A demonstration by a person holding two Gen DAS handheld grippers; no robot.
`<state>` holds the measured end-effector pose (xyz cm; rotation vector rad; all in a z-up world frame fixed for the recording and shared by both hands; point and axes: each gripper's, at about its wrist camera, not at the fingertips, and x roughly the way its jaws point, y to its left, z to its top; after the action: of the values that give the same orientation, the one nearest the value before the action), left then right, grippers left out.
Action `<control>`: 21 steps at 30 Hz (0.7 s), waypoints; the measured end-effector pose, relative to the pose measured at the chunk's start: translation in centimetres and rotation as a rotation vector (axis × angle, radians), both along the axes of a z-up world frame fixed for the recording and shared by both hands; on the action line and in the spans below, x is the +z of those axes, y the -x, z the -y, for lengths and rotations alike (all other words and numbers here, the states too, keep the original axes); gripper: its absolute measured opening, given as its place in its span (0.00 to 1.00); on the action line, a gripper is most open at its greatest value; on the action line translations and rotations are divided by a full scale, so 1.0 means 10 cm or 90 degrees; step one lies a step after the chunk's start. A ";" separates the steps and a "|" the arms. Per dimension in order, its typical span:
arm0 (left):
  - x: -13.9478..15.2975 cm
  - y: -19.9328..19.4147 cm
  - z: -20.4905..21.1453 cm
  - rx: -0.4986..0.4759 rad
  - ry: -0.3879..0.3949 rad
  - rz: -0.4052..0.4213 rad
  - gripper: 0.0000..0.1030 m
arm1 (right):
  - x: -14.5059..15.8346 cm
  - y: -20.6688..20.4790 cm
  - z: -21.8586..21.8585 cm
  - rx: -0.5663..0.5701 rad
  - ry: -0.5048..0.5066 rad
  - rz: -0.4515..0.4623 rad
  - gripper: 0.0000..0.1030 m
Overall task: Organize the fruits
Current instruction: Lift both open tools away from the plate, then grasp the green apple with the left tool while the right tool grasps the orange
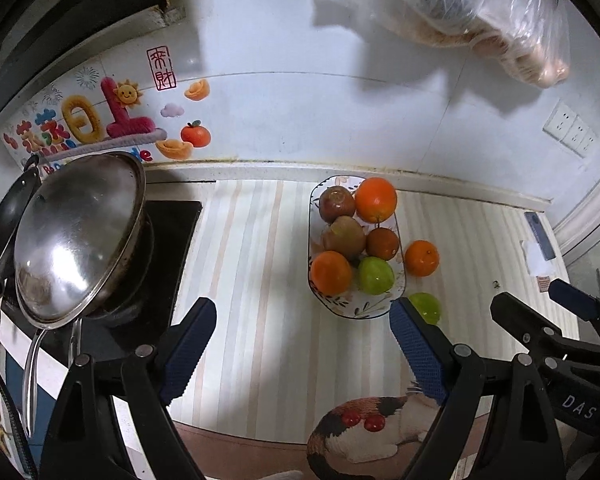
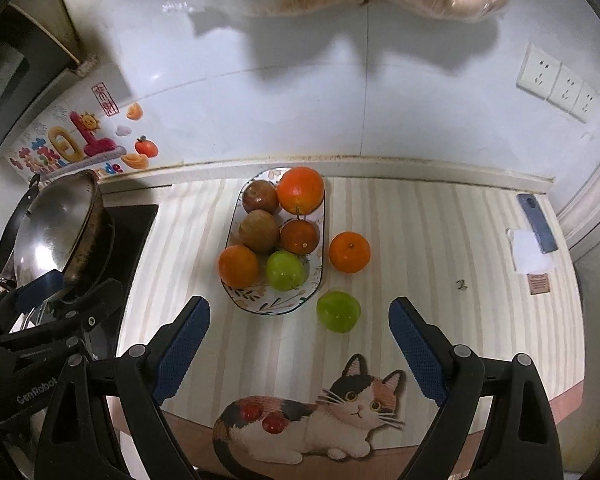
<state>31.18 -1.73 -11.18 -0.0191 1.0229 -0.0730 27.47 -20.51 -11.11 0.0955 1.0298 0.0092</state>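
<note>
Seen first from the left wrist view, the left gripper (image 1: pixel 302 346) hangs spread and empty above the pale striped countertop (image 1: pixel 260 340), its blue-padded fingers well apart. The oval white dish with a painted leaf rim (image 1: pixel 356 312) lies ahead and a little to the right of that gap, its long axis running away toward the white wall. It already holds six fruits. Two are left outside it: a small orange mandarin (image 1: pixel 421 258) just beside the dish's right rim, and a shiny green apple (image 1: pixel 427 307) near the dish's near right corner, partly hidden behind the left gripper's right finger. The right gripper (image 1: pixel 540 304) shows at the right edge, beyond the apple; its jaws look parted here.

Turning to the right wrist view, the right gripper (image 2: pixel 300 344) is also spread wide and holds nothing. The green apple (image 2: pixel 338 311) sits almost straight ahead, only slightly right of the gap's centre line and clear of both pads. The mandarin (image 2: pixel 349 252) lies farther on along nearly the same line. The dish (image 2: pixel 260 304) stands to the apple's left, near but not touching.

My judgement is that the right gripper is better placed: the apple is in line with its opening, so a straight advance and a close should take it, then a short carry leftward to the dish.
</note>
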 end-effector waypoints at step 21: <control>-0.81 -0.41 0.73 -0.079 -0.002 -0.129 0.96 | -0.98 -0.24 1.13 -0.153 -0.207 -0.123 0.90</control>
<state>35.31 -9.07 -19.30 0.0416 1.2268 -0.1857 29.91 -31.76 -20.89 0.5245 1.1975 -0.0526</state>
